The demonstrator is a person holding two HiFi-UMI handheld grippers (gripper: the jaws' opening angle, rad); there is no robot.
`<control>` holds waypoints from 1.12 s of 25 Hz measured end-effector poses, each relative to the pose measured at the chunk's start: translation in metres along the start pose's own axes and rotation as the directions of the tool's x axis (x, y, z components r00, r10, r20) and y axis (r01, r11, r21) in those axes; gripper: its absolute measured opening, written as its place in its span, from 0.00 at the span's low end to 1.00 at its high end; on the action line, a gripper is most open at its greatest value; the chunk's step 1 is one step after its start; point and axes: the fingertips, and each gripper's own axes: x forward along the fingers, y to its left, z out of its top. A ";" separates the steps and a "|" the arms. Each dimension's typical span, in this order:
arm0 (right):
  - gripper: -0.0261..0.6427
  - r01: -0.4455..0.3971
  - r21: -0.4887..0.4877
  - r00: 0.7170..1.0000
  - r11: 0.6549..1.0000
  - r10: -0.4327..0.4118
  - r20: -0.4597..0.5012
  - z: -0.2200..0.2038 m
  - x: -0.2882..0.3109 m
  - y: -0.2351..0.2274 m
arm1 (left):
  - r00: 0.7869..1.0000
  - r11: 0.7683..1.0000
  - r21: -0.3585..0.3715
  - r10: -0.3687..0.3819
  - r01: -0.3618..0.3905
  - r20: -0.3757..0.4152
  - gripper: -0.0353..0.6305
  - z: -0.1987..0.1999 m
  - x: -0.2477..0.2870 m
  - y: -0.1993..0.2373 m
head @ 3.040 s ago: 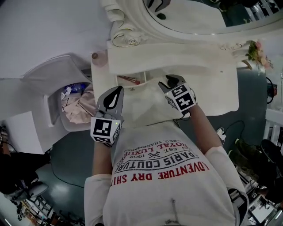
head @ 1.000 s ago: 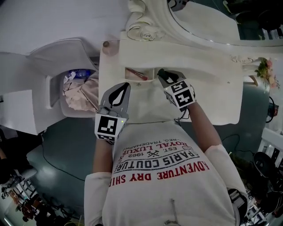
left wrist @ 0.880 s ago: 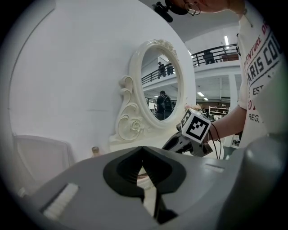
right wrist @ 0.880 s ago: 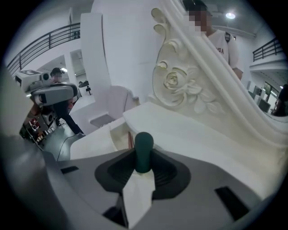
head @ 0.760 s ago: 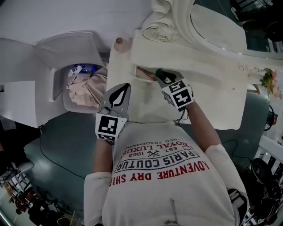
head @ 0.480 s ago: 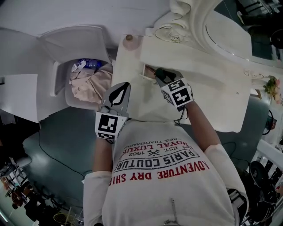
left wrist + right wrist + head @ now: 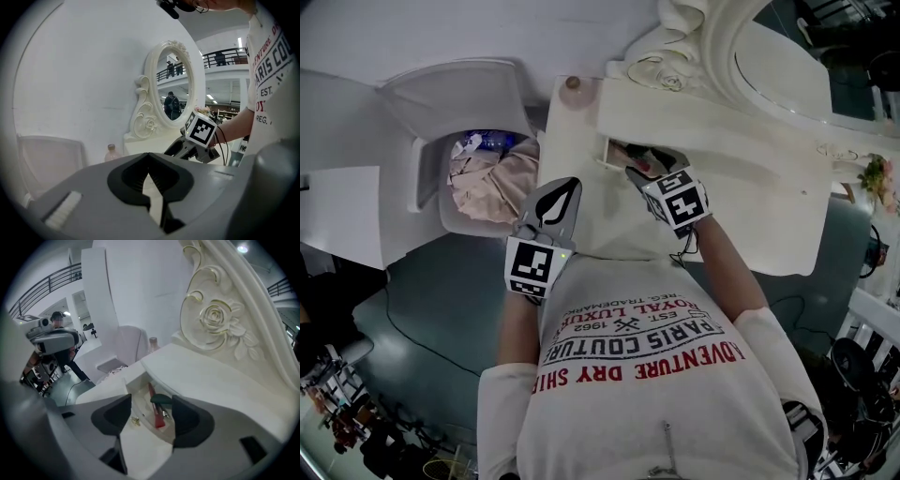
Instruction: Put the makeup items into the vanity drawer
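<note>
The right tool [image 7: 149, 414] is opening over the drawer [image 7: 134, 404], a green item [image 7: 161, 400] between its jaws; the left tool [image 7: 150, 177] is hovering closed.

Head view: steeply down, drawer [image 7: 623, 156] at 12 o'clock. Right gripper view: close on same drawer. Left gripper view: twd mirror [image 7: 176, 93].
</note>
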 end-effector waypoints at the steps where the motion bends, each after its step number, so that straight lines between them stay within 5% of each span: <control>1: 0.40 0.005 0.006 1.000 1.000 -0.005 0.005 0.000 -0.002 -0.001 | 1.000 1.000 0.013 -0.009 0.009 -0.002 0.07 0.001 0.002 -0.002; 7: 0.40 0.070 0.016 0.994 0.997 -0.071 0.082 0.011 -0.025 -0.012 | 0.999 0.998 0.059 -0.037 0.036 0.022 0.07 0.014 0.009 -0.011; 10: 0.29 0.113 0.036 0.979 0.993 -0.117 0.165 0.023 -0.048 -0.020 | 0.998 0.997 0.060 -0.041 0.038 0.044 0.07 0.025 0.012 -0.014; 13: 0.13 0.193 0.066 0.945 0.979 -0.203 0.258 0.036 -0.081 -0.031 | 0.997 0.997 0.068 -0.034 0.030 0.066 0.07 0.037 0.015 -0.017; 18: 0.07 0.235 0.131 0.896 0.963 -0.266 0.356 0.045 -0.127 -0.046 | 0.993 0.994 0.104 -0.047 0.036 0.104 0.07 0.063 0.026 -0.026; 28: 0.05 0.307 0.135 0.737 0.942 -0.325 0.592 0.044 -0.216 -0.061 | 0.988 0.994 0.105 -0.051 0.036 0.144 0.07 0.105 0.047 -0.044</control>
